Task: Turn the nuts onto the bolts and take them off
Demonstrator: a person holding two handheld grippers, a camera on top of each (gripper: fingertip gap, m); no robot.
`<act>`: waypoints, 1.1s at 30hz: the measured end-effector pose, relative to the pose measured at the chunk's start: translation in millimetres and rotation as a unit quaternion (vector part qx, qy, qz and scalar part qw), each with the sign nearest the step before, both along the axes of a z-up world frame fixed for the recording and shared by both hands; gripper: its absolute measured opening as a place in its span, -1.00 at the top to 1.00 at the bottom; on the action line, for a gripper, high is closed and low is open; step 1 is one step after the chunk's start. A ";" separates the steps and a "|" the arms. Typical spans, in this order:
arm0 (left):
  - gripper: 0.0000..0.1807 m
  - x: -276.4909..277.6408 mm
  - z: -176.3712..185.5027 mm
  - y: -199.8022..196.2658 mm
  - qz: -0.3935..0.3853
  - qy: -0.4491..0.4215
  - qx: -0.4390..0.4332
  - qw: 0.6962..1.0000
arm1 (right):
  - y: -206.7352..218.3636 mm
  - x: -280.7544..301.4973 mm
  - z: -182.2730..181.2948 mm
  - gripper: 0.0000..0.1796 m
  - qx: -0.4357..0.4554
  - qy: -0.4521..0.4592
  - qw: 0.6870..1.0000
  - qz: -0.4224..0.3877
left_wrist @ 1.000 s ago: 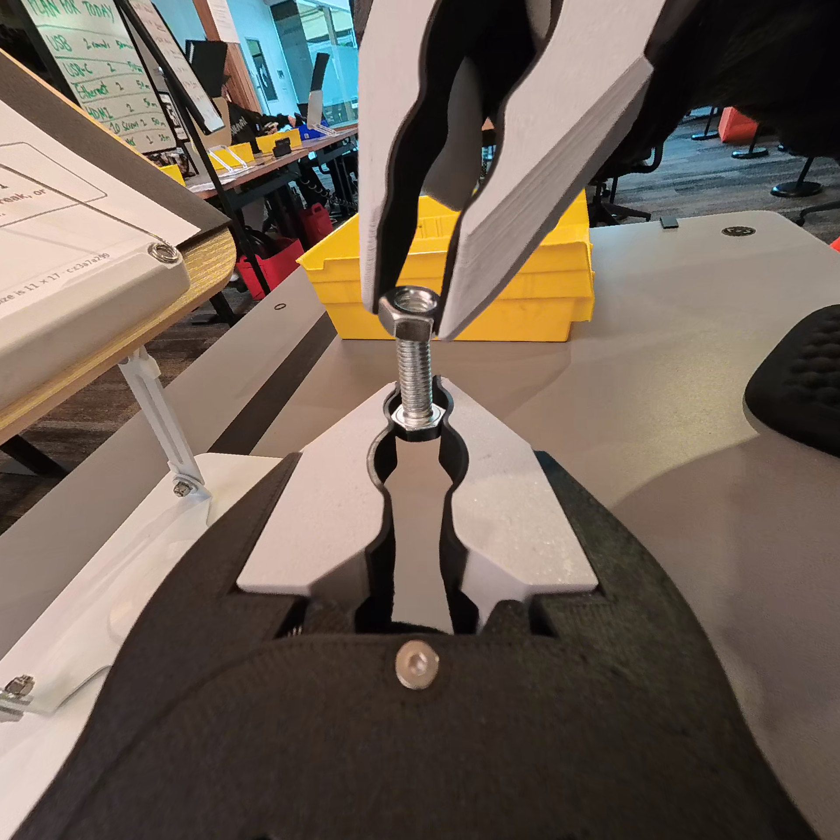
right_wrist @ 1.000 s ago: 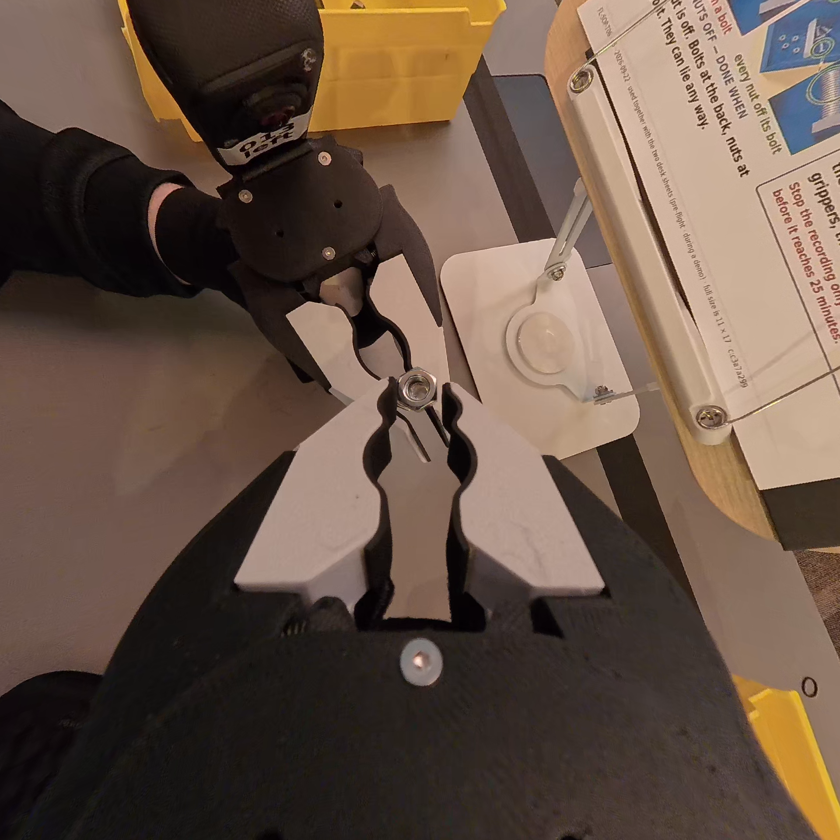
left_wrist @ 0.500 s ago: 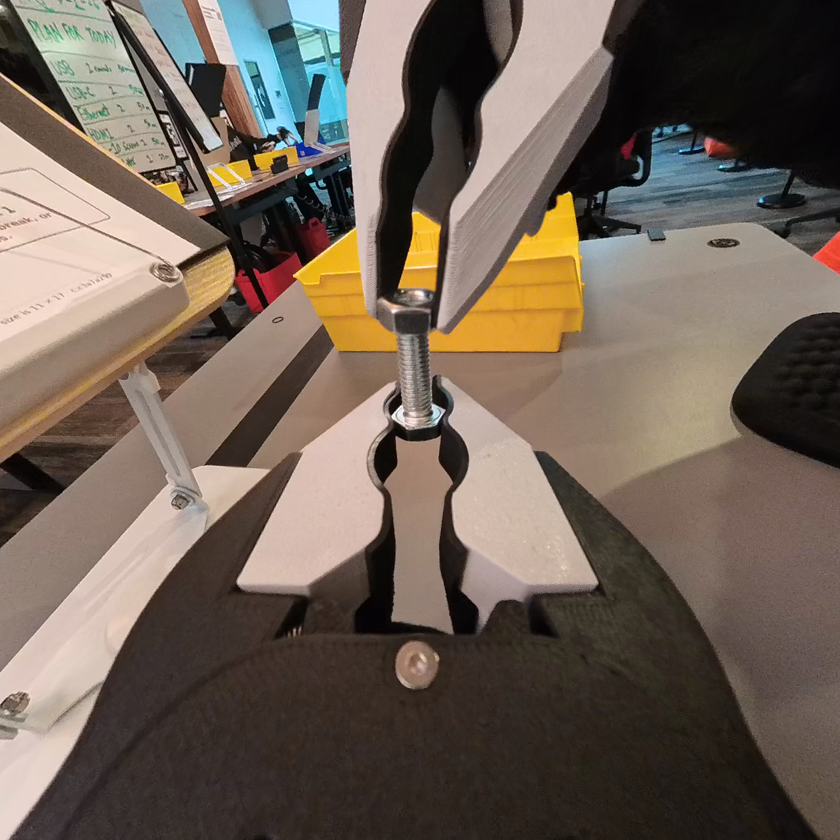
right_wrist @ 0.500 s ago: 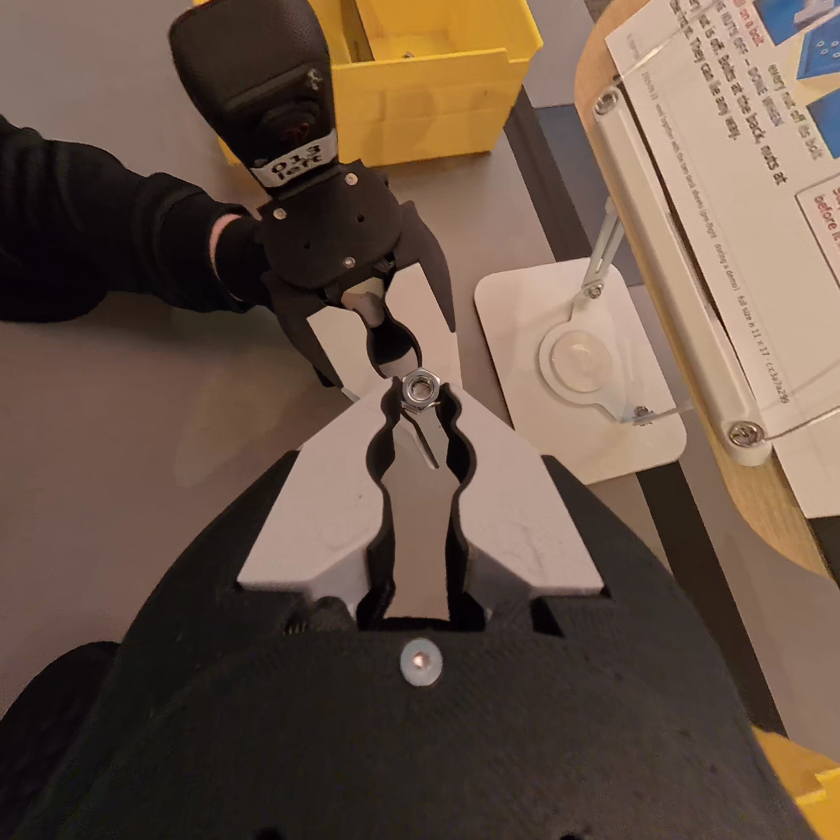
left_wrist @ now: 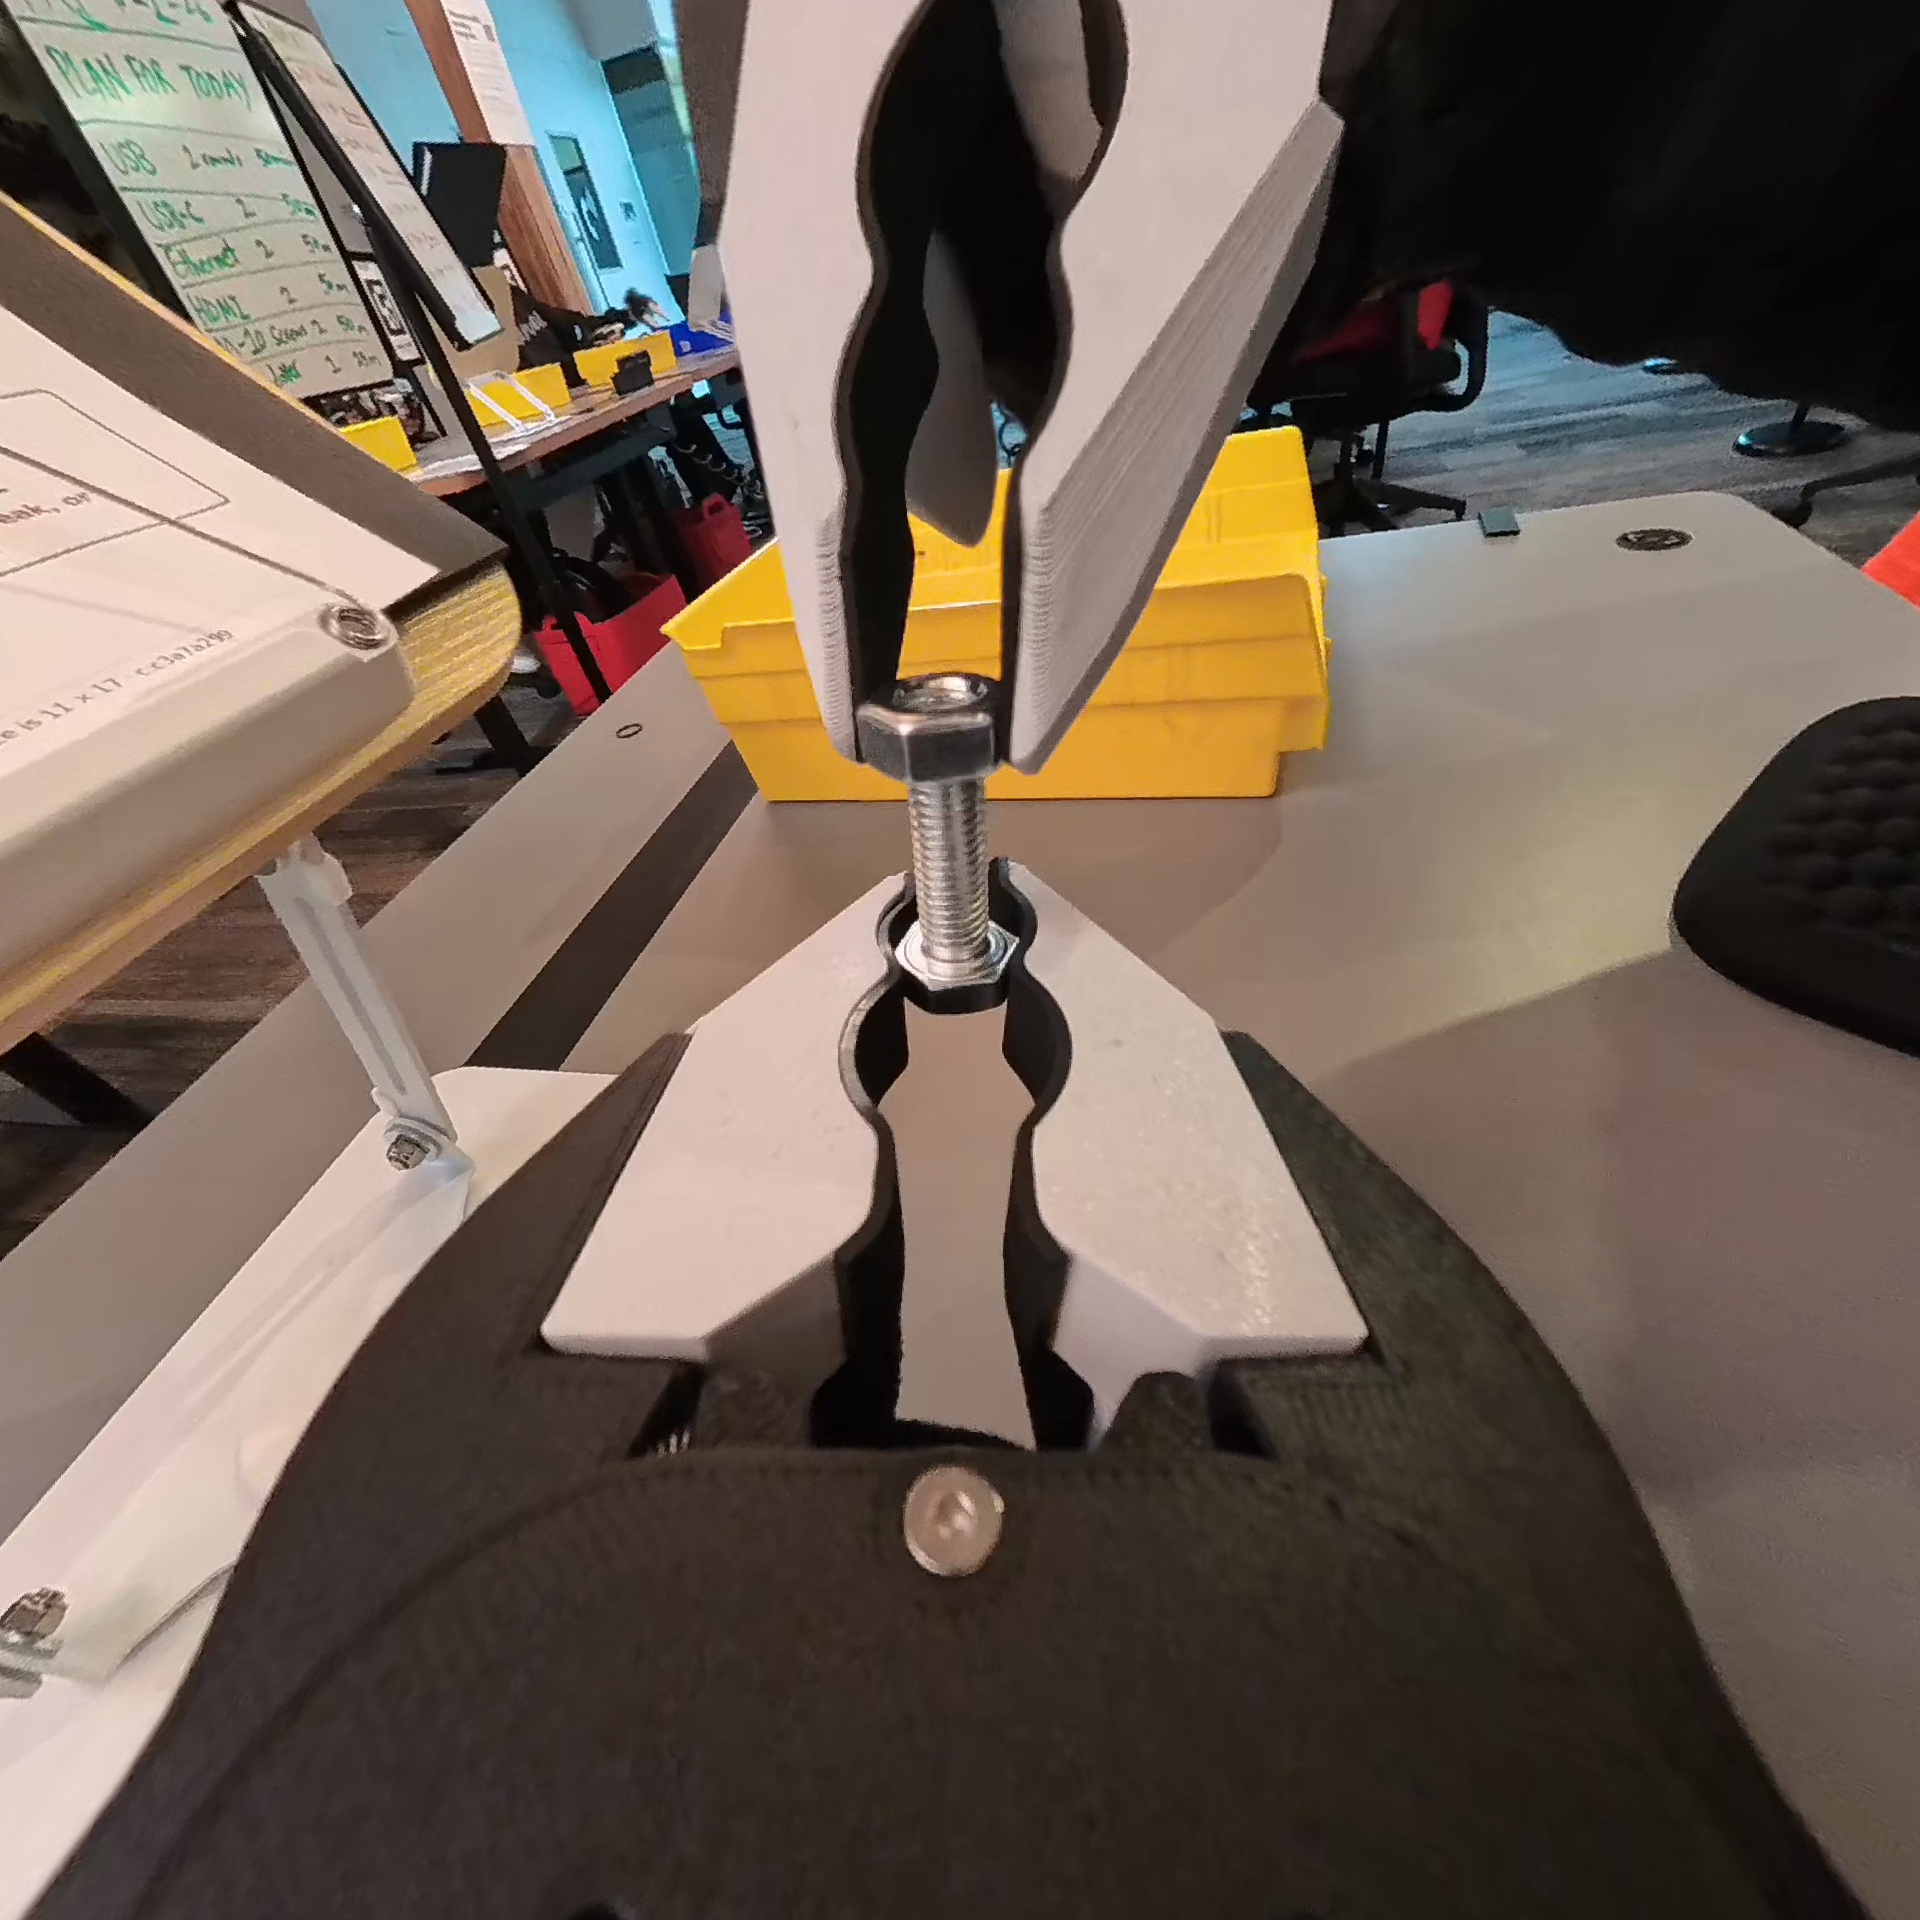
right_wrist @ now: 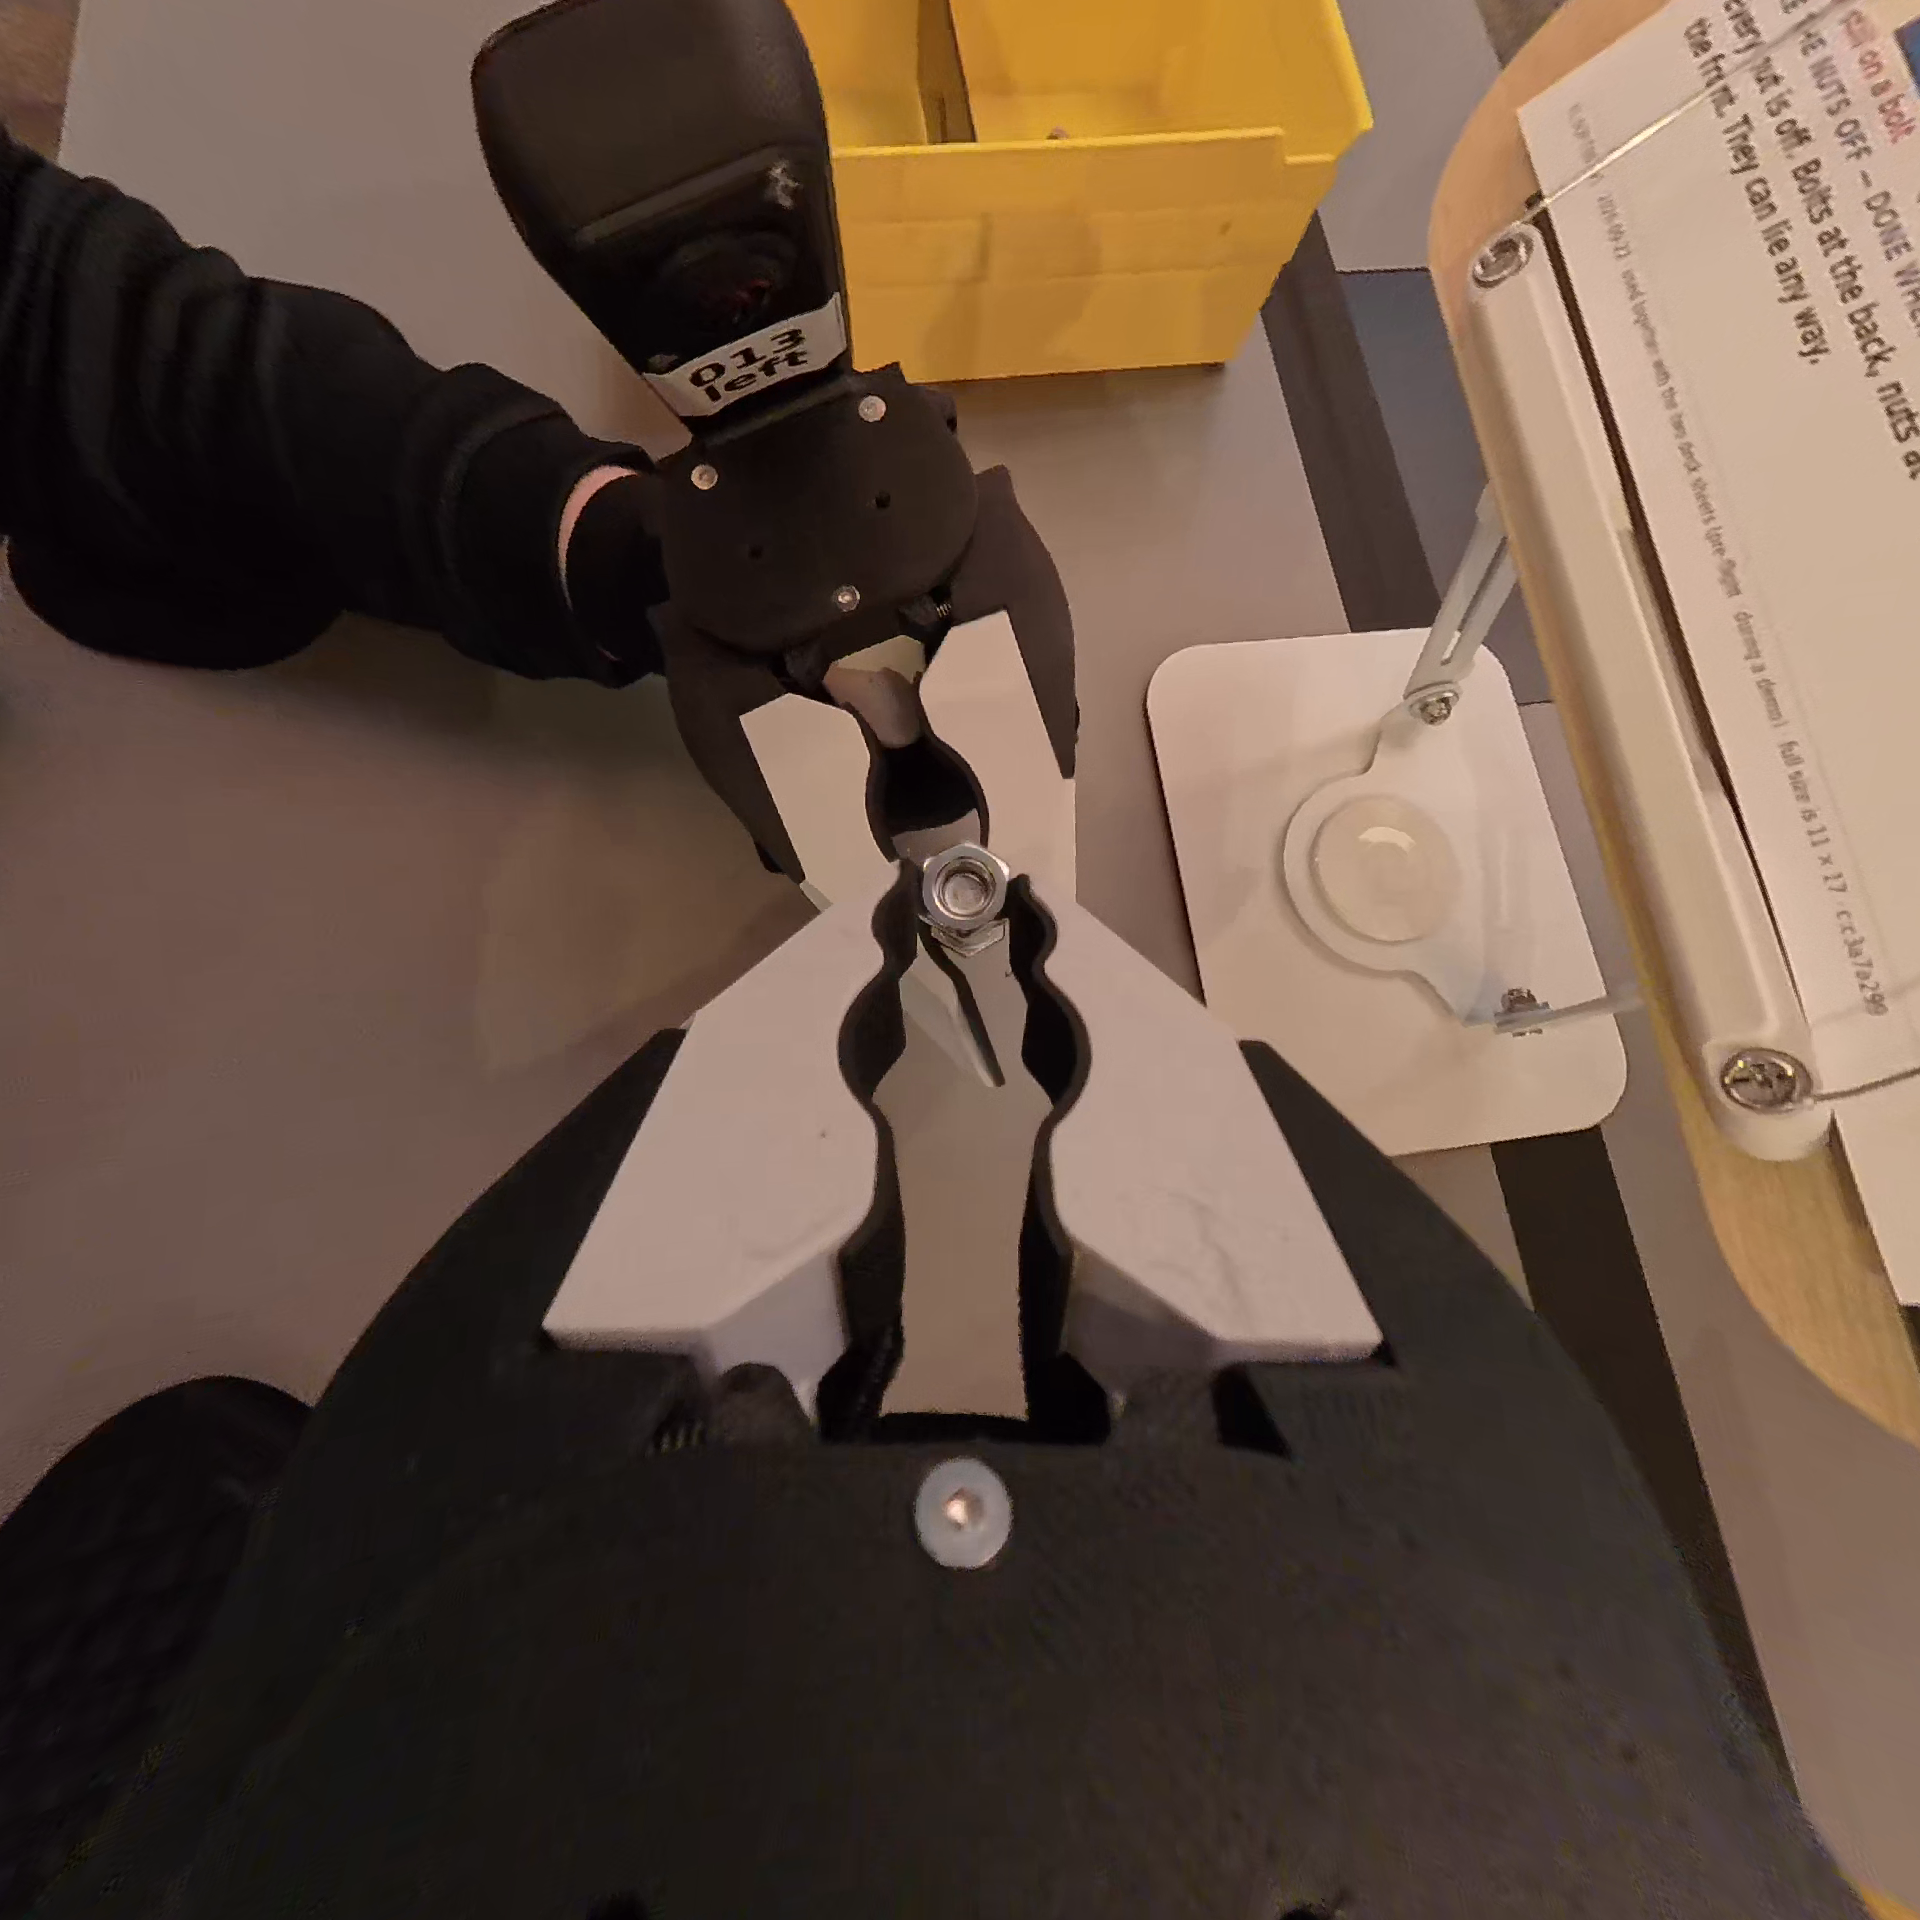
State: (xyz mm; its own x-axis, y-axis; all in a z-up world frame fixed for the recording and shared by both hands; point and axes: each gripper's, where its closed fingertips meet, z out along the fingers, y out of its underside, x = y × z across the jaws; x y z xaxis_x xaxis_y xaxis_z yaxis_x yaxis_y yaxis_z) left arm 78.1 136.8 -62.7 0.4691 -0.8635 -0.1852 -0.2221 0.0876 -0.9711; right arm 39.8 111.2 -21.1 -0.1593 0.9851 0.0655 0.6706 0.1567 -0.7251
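A steel bolt (left_wrist: pixel 948 862) stands upright above the grey table. My left gripper (left_wrist: pixel 956 940) is shut on its hex head at the bottom end. A steel nut (left_wrist: pixel 927 732) sits on the top end of the thread. My right gripper (left_wrist: pixel 935 717) comes down from above and is shut on that nut. The right wrist view looks straight down on the nut (right_wrist: pixel 964 891) between my right gripper's tips (right_wrist: pixel 961 906), with the bolt head just under it. The left gripper (right_wrist: pixel 940 831) reaches in from behind, held by a black-gloved hand (right_wrist: pixel 260 468).
A yellow bin (left_wrist: pixel 1143 665) stands on the table behind the bolt and also shows in the right wrist view (right_wrist: pixel 1060 239). A white stand base (right_wrist: pixel 1382 883) carries a tilted wooden board with a sheet (right_wrist: pixel 1714 520). A black pad (left_wrist: pixel 1818 862) lies at the right. There is about 6 centimeters between the tips of the two grippers.
My right gripper has twisted around the bolt's axis with the nut in it, so its view has swung and shows more of the yellow bin. The left gripper still holds the bolt head.
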 end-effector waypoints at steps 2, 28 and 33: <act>0.88 -1.5 -0.9 1.6 0.005 0.003 0.000 1.000 | 2.1 1.1 -1.4 0.83 -0.002 -0.002 1.000 -0.017; 0.88 0.6 4.2 -0.9 -0.011 -0.026 -0.015 1.000 | 0.8 3.9 10.4 0.64 0.000 0.090 0.995 -0.050; 0.88 1.4 7.8 -3.0 -0.017 -0.037 -0.017 0.999 | -1.2 5.9 8.5 0.71 -0.002 0.116 0.992 -0.042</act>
State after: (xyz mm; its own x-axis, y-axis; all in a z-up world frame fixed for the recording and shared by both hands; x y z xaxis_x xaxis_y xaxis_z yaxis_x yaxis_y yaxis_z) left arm 79.5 133.8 -55.0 0.4501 -0.8848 -0.1206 -0.1466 0.0601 -0.9874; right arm 45.7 110.0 -12.5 -0.0575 0.9946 0.0862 0.4969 0.1034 -0.8616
